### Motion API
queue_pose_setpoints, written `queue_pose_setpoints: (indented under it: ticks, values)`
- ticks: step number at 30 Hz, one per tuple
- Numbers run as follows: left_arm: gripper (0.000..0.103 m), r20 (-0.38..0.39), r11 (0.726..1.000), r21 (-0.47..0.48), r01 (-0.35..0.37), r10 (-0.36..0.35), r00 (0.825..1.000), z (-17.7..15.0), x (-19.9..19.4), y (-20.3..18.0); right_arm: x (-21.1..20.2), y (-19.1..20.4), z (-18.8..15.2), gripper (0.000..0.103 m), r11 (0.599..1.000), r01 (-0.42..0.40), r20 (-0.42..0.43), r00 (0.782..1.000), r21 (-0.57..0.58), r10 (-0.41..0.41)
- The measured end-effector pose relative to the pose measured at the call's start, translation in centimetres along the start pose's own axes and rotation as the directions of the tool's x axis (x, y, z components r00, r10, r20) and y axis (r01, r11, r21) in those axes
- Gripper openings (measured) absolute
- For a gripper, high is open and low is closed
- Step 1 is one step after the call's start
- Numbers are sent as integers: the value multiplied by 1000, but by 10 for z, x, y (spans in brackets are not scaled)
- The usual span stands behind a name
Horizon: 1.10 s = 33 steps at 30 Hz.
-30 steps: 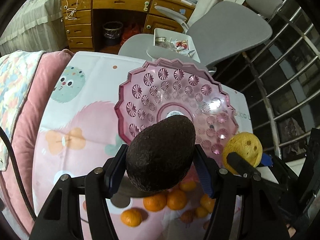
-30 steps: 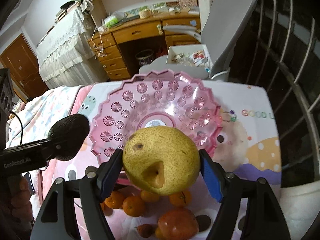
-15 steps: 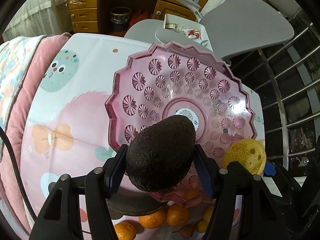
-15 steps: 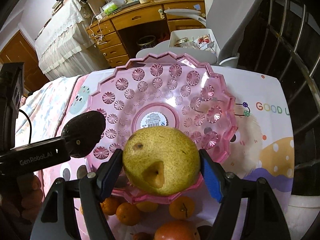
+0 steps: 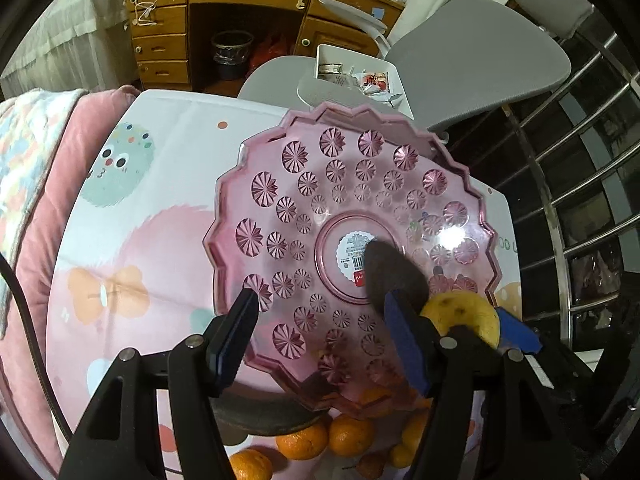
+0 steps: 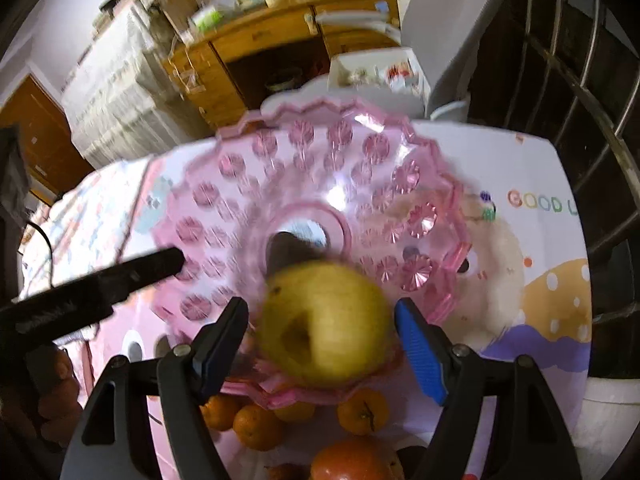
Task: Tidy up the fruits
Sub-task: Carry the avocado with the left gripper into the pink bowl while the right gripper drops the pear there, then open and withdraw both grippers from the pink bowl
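A pink patterned plastic bowl (image 5: 280,208) (image 6: 224,184) stands on the table. My left gripper (image 5: 320,328) is open and empty over the bowl's near side. A dark avocado (image 5: 394,276) lies in the bowl near its centre; it also shows in the right wrist view (image 6: 286,252). My right gripper (image 6: 322,322) is open, with clear gaps on both sides of a blurred yellow pear (image 6: 324,320) that sits between the fingers over the bowl's near rim. The pear also shows in the left wrist view (image 5: 460,316).
Several small oranges (image 5: 304,442) (image 6: 256,424) and a red fruit (image 6: 356,460) lie on the cartoon-printed tablecloth (image 5: 168,152) in front of the bowl. A grey office chair (image 5: 472,56), a wooden desk (image 5: 224,4) and metal railings (image 5: 580,184) stand beyond the table.
Both grippers opened over the bowl. The avocado left my left gripper and now lies in the bowl. The pear is loose between my right fingers and blurred with motion.
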<state>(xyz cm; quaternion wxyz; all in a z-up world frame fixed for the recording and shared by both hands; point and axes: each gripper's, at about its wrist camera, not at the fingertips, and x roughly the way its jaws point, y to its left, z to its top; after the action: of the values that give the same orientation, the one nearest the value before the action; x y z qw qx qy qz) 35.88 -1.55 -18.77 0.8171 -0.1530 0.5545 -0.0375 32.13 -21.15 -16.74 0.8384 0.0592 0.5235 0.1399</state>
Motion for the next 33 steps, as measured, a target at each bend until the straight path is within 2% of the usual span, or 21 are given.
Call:
queue_pose_setpoints:
  ticks: [5,14,23,33]
  values:
    - [64,9,1000,6,-15,15,1000,-6,-12,2,-15,5,1,77,1000,11,32,999,-15,-11]
    - [64,7,1000,28,-13,13,1000,-30,-38,10,-31,4,-13,77,999,13,39,999,37,-15]
    - [64,12,997,68,22,-23,1000,-69,-76,22,-62,16,-56,77,994,30,53,998,109,-35]
    - [64,6,989,136,52,-54,999,-124,-124,48,-100,39,-122,77,974,40,89,994,222,-61]
